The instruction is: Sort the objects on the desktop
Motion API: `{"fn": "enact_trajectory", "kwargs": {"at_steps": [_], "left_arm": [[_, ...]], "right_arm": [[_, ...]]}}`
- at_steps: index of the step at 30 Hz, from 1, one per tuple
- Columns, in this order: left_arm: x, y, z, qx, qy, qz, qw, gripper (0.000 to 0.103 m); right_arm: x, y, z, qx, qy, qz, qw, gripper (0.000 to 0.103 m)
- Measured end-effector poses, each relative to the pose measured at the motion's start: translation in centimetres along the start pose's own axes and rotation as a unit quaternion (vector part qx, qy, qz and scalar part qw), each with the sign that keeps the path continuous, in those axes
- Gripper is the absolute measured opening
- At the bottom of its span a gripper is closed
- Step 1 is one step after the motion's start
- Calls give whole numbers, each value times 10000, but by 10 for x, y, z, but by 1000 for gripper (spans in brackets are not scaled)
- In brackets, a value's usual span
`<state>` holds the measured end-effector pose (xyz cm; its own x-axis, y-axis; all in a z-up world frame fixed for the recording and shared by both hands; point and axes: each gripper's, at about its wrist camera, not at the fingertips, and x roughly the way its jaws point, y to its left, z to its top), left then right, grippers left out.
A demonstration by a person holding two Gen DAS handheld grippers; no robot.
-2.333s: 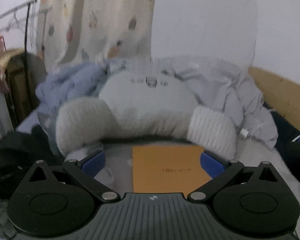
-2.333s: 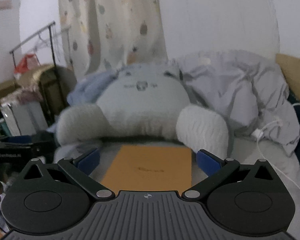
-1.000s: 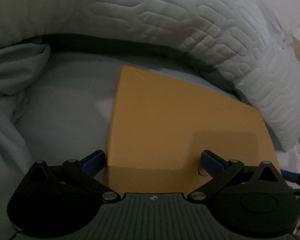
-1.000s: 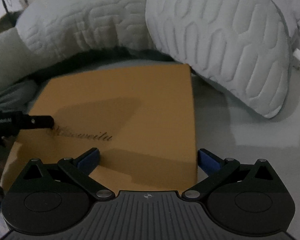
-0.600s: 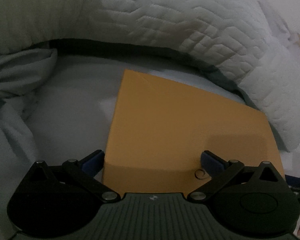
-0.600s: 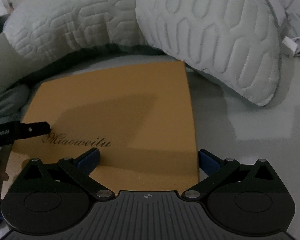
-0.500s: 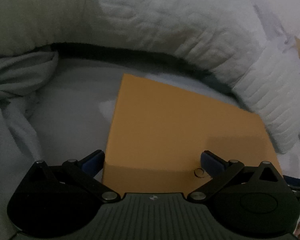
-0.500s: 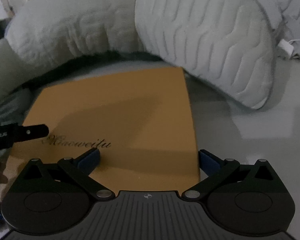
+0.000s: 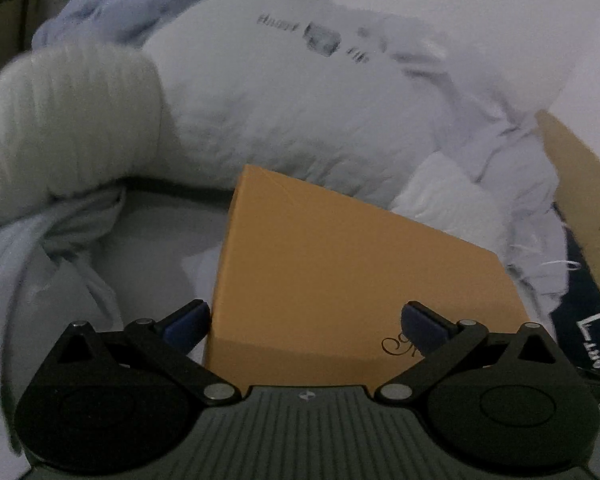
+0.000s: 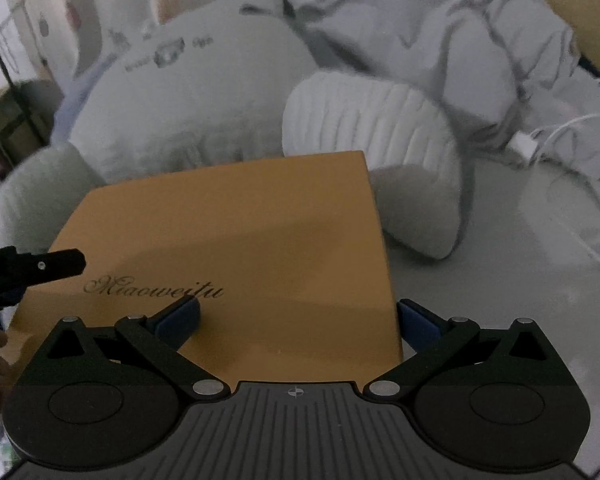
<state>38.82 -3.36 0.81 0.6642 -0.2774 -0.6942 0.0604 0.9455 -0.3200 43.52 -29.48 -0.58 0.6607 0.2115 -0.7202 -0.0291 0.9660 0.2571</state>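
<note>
An orange flat box (image 9: 340,272) with script lettering lies on the grey bed sheet; it also shows in the right wrist view (image 10: 236,248). My left gripper (image 9: 306,326) is open at the box's near left corner, one blue pad (image 9: 188,326) just off its left edge, the other over its top. My right gripper (image 10: 296,322) is open at the near right corner, its right pad (image 10: 416,326) beside the box's right edge. The left gripper's black tip (image 10: 44,266) shows at the left of the right wrist view.
A big grey plush pillow (image 9: 260,112) with quilted arms (image 10: 372,128) curves around the far side of the box. A crumpled grey duvet (image 10: 480,48) and a white charger cable (image 10: 540,140) lie to the right. A wooden bed board (image 9: 580,176) runs along the right.
Both views have tilted upward: the pillow's face and the wall have come into sight. The box stays between both pairs of open fingers, with its far end seeming higher against the pillow.
</note>
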Motion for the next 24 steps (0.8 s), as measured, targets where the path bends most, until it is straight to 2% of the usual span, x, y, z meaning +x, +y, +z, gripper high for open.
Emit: {"fn": "enact_trajectory", "kwargs": {"at_steps": [3, 12, 18, 24], "left_arm": [[-35, -15, 5, 65, -137, -56, 9999, 103], [-159, -51, 8, 25, -818, -239, 9964, 103], [-219, -54, -19, -37, -872, -78, 9962, 103], [-260, -36, -62, -168, -791, -62, 9967, 103]], "right_arm": [[-37, 4, 5, -4, -159, 7, 9999, 103], [-183, 29, 12, -91, -663, 93, 9977, 103], [-245, 49, -28, -316, -708, 147, 9969, 103], [-306, 70, -68, -540, -752, 203, 9955, 103]]}}
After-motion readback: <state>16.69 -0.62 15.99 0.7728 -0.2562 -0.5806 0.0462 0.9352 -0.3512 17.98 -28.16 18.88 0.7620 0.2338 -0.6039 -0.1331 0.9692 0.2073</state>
